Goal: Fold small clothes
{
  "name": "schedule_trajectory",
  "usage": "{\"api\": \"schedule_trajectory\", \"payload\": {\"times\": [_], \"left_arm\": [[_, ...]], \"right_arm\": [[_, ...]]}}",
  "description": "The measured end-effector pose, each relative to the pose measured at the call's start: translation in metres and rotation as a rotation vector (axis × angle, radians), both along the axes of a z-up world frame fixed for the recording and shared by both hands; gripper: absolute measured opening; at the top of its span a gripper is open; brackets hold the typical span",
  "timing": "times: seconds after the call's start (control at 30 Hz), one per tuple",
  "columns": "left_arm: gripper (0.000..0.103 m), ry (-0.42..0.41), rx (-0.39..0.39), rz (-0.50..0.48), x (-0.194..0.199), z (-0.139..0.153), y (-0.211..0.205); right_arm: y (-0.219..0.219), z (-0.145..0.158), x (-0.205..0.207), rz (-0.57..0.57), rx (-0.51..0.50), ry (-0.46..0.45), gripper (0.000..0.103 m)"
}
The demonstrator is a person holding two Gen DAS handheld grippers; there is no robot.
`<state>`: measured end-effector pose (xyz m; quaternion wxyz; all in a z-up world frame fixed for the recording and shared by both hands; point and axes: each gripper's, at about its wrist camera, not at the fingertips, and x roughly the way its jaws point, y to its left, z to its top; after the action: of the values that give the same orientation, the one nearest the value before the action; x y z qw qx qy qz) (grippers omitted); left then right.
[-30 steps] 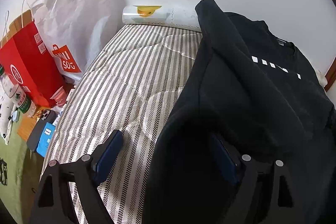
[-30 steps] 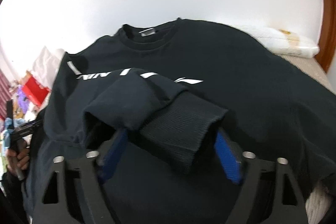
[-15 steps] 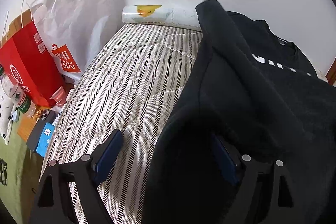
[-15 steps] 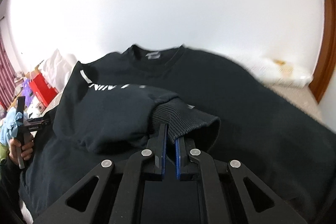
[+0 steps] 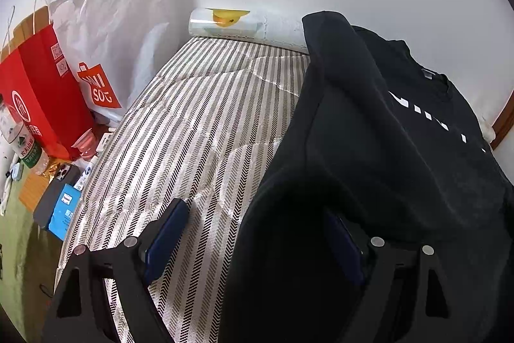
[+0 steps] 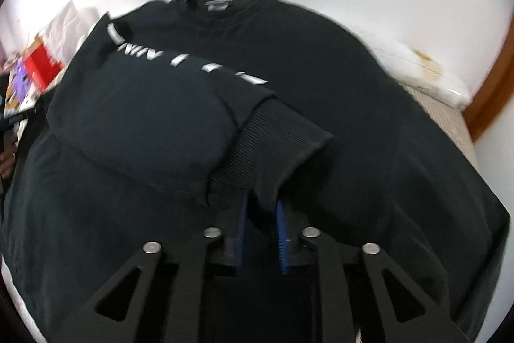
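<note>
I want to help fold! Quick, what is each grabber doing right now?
Left gripper: open wide, sweatshirt edge between its fingers, not pinched.
Right gripper: jaws nearly shut, just been opening a little, the ribbed cuff between them.

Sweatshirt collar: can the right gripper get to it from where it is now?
Probably not yet. The right gripper has the ribbed cuff between its fingers, its jaws just having opened a little, and the folded sleeve lies between it and the collar at the far edge.

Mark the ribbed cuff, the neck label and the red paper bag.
ribbed cuff (image 6: 273, 147), right wrist view, middle of the ribbing
neck label (image 6: 217, 5), right wrist view, label centre inside collar
red paper bag (image 5: 41, 79), left wrist view, front face
</note>
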<state>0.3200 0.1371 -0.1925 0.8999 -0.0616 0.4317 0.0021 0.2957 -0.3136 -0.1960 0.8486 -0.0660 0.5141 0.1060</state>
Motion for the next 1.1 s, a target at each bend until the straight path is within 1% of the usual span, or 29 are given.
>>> {"api": "schedule_trajectory", "payload": {"times": [0.1,0.17,0.23,0.27,0.3,0.37,0.4,0.47,0.53,0.57,0.63,0.67,0.7,0.8,0.83,0.87,0.9,0.93,1.0,1.07,1.1], "left_arm": [[0.084,-0.013,-0.016,0.011,-0.002,0.001,0.003],[0.084,-0.019,-0.02,0.018,-0.002,0.002,0.006],[0.084,-0.022,-0.014,0.026,-0.003,0.003,0.007],[0.084,-0.024,-0.008,0.029,-0.003,0.003,0.007],[0.084,-0.025,-0.001,0.033,-0.004,0.003,0.007],[0.083,-0.025,0.004,0.038,-0.003,0.003,0.007],[0.083,-0.024,0.005,0.038,-0.003,0.003,0.007],[0.083,-0.024,0.008,0.042,-0.003,0.003,0.008],[0.082,-0.03,0.015,0.034,-0.003,0.004,0.005],[0.081,-0.032,0.027,0.031,-0.003,0.005,0.004],[0.081,-0.045,0.068,0.004,-0.004,0.007,-0.003],[0.081,-0.05,0.089,-0.015,-0.004,0.009,-0.007],[0.081,-0.054,0.126,-0.031,-0.003,0.01,-0.012],[0.081,-0.073,0.214,-0.072,0.004,0.012,-0.02],[0.08,-0.073,0.217,-0.075,0.006,0.012,-0.02],[0.078,-0.071,0.204,-0.08,0.009,0.01,-0.018],[0.072,-0.074,0.18,-0.09,0.009,0.009,-0.017],[0.071,-0.073,0.168,-0.099,0.008,0.008,-0.017],[0.069,-0.076,0.141,-0.104,0.007,0.008,-0.013],[0.069,-0.072,0.124,-0.104,0.008,0.007,-0.012],[0.069,-0.064,0.114,-0.104,0.009,0.006,-0.011]], "right_arm": [[-0.009,0.023,-0.003,-0.095,0.052,-0.1,0.036],[-0.002,0.026,0.0,-0.129,0.065,-0.125,0.038],[0.01,0.019,0.008,-0.151,0.058,-0.115,0.038],[0.016,0.014,0.012,-0.158,0.045,-0.104,0.038],[0.025,0.004,0.017,-0.162,0.006,-0.071,0.039],[0.04,-0.015,0.025,-0.163,-0.104,-0.013,0.038],[0.047,-0.018,0.026,-0.163,-0.164,-0.008,0.038],[0.053,-0.008,0.024,-0.173,-0.195,-0.034,0.038],[0.061,0.012,0.025,-0.194,-0.192,-0.096,0.04],[0.068,0.025,0.027,-0.187,-0.173,-0.131,0.04],[0.086,0.044,0.035,-0.152,-0.123,-0.167,0.05],[0.099,0.052,0.04,-0.125,-0.098,-0.18,0.052],[0.114,0.057,0.047,-0.092,-0.077,-0.19,0.057],[0.157,0.059,0.067,0.002,-0.02,-0.211,0.062],[0.172,0.056,0.077,0.03,-0.005,-0.211,0.063],[0.189,0.051,0.086,0.051,0.008,-0.207,0.063],[0.205,0.045,0.095,0.073,0.029,-0.197,0.063],[0.218,0.038,0.103,0.102,0.053,-0.181,0.063],[0.239,0.024,0.107,0.152,0.071,-0.149,0.063],[0.245,0.007,0.112,0.149,0.037,-0.12,0.064],[0.24,-0.006,0.112,0.13,-0.004,-0.099,0.064]]}}
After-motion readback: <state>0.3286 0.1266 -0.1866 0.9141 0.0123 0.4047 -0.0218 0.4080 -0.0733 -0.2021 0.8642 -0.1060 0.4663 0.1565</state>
